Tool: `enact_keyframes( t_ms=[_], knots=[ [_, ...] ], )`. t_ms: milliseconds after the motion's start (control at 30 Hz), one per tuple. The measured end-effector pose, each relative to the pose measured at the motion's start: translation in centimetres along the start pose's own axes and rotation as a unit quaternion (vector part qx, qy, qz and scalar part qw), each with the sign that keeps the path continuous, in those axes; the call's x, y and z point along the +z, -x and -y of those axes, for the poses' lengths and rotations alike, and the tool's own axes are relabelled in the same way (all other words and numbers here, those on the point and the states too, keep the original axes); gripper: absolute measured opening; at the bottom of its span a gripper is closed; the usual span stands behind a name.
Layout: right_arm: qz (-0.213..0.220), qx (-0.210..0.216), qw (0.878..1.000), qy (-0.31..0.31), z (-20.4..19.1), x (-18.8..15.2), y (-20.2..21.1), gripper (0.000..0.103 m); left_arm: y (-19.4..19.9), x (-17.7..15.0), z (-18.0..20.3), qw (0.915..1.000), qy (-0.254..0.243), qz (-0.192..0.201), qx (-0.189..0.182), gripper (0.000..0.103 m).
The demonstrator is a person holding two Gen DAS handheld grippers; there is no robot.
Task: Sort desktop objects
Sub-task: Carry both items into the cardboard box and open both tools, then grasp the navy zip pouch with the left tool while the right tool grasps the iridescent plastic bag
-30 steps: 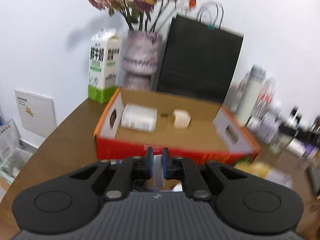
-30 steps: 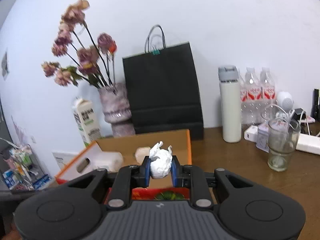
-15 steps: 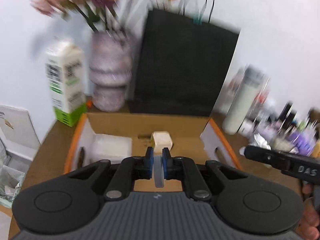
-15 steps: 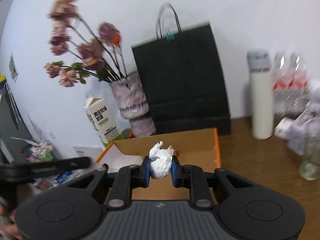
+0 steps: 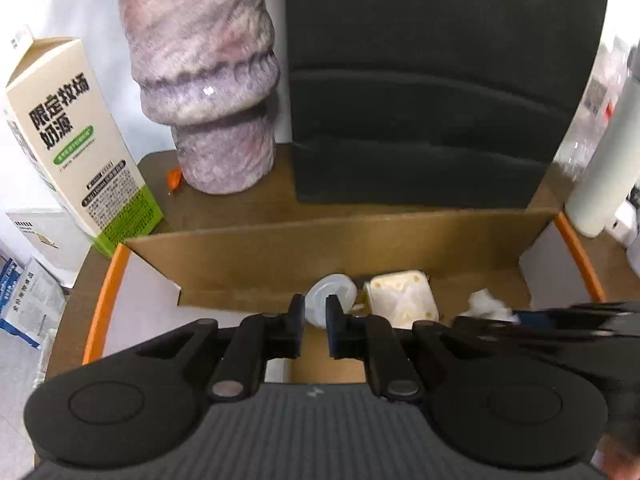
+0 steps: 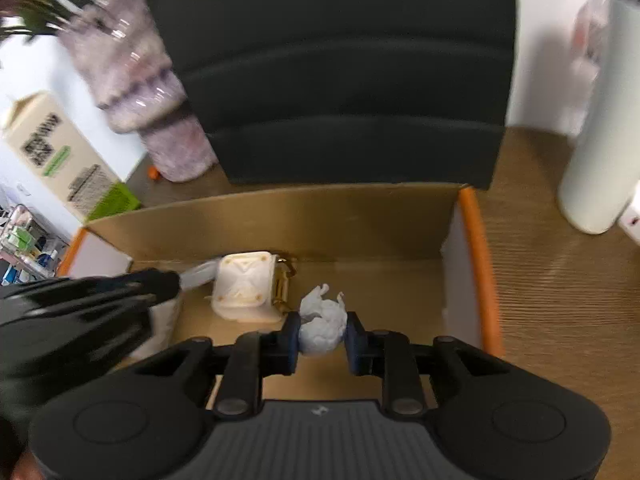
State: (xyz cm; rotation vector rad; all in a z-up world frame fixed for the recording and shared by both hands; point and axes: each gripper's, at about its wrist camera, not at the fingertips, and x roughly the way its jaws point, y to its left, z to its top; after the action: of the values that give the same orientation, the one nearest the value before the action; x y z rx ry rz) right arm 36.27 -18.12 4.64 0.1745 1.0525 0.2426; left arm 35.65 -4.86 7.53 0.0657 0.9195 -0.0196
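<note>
An open cardboard box [image 5: 360, 240] with an orange rim lies below both grippers. My left gripper [image 5: 315, 312] points down into it with its jaws opening. A white round cap [image 5: 331, 298] sits tilted at the fingertips, face-on and loose, next to a cream square case [image 5: 402, 298] on the box floor. My right gripper [image 6: 322, 332] hangs over the box's right half [image 6: 472, 248], its jaws opening. Crumpled white paper [image 6: 322, 328] is between the pads and touches both. Each gripper shows as a black blur in the other's view.
Behind the box stand a milk carton [image 5: 76, 140], a purple vase [image 5: 212, 80] and a black paper bag [image 5: 432, 80]. A white bottle [image 5: 604, 160] stands at the right. The wooden table [image 6: 560, 320] runs to the right of the box.
Both grippers have moved forward over the box and tipped down into it. The white cap, edge-on between the left pads before, now shows its face. Both pairs of jaws stand a little wider.
</note>
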Motion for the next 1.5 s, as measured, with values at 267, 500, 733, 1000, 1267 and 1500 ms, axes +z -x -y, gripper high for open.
enact_keyframes(
  t_ms=[267,500,733,1000,1267,1500],
  knots=[
    [0.076,-0.027,0.997,0.020,-0.7,-0.8,5.2,0.058,4.7,-0.4,-1.9,0.9984,-0.016,0.047,0.028,0.056],
    [0.128,-0.034,0.990,0.047,-1.3,-5.1,12.8,0.078,11.3,-3.8,-3.5,0.9965,-0.005,0.078,0.029,0.082],
    [0.183,-0.025,0.982,0.041,-0.5,-14.1,17.2,0.082,16.2,-13.7,-4.9,0.9884,-0.020,0.140,0.054,0.100],
    [0.231,-0.026,0.972,0.039,-1.6,-27.1,19.7,0.082,18.3,-24.9,-6.0,0.9899,0.016,0.135,0.040,0.103],
    [0.263,-0.047,0.960,0.087,-3.8,-37.6,21.1,0.082,20.4,-33.4,-5.6,0.9896,0.038,0.136,-0.025,0.103],
    [0.266,-0.084,0.957,0.084,-2.6,-39.1,20.6,0.081,20.3,-33.6,-5.8,0.9884,0.046,0.139,-0.039,0.103]
  ],
)
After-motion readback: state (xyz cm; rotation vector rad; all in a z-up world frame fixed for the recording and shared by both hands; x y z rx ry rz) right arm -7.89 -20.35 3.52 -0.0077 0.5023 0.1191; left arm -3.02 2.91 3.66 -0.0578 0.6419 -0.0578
